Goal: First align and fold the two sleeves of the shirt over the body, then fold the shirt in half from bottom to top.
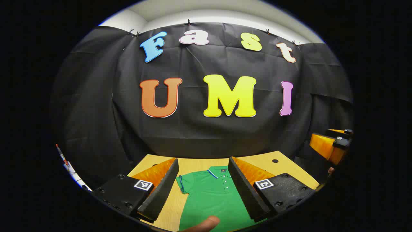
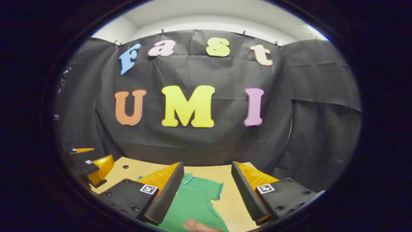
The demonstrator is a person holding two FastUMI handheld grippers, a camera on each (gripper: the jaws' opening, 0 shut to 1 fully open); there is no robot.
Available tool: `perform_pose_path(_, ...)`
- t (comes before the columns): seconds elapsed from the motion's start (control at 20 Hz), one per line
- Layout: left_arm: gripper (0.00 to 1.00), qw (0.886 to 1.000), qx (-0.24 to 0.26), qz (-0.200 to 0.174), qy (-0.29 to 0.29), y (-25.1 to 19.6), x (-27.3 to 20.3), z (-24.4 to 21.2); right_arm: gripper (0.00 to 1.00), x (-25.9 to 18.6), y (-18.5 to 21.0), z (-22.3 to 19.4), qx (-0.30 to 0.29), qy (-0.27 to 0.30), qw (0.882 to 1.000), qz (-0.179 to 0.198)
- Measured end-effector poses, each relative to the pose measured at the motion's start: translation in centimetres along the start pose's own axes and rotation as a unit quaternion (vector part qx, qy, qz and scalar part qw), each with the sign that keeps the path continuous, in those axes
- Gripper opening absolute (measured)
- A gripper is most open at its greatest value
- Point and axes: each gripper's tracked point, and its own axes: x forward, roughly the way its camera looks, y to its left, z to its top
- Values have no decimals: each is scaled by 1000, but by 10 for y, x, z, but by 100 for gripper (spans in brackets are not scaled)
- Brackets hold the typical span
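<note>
A green polo shirt [image 1: 210, 199] lies flat on the wooden table [image 1: 260, 160], collar toward the back wall, its short left sleeve [image 1: 184, 184] spread out. My left gripper [image 1: 203, 163] hovers high above it, open, with the collar showing between its fingers. The right gripper view shows the same shirt [image 2: 193, 203] with its right sleeve [image 2: 215, 190] spread on the table [image 2: 222, 170]. My right gripper [image 2: 207, 166] is open above that side. A fingertip [image 1: 206, 224] shows at the bottom of the left gripper view, another fingertip [image 2: 196, 225] low in the right gripper view.
The right gripper [image 1: 331, 145] shows at the right edge of the left gripper view, raised off the table. The left gripper [image 2: 88, 166] sits at the left edge of the right gripper view. Black cloth closes the back. A small hole [image 1: 275, 160] marks the table.
</note>
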Motion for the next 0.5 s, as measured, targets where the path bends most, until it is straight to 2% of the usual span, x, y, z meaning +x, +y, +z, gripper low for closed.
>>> perform_pose_path(0.05, 100, 1000, 3, -3, -3, -3, 1, 2, 96, 2, -2, 1, 2, 1, 1000, 2)
perform_pose_path(0.15, 100, 1000, 11, -5, -9, -7, 4, 7, 94, 7, -9, 4, 2, -5, 1000, -1)
perform_pose_path(0.2, 100, 1000, 13, -5, -10, -9, 5, 9, 97, 10, -12, 2, 1, -3, 1000, -5)
perform_pose_path(0.5, 100, 1000, 0, -5, 1, -19, 8, 4, 94, 18, -18, -2, 1, 3, 1000, 0)
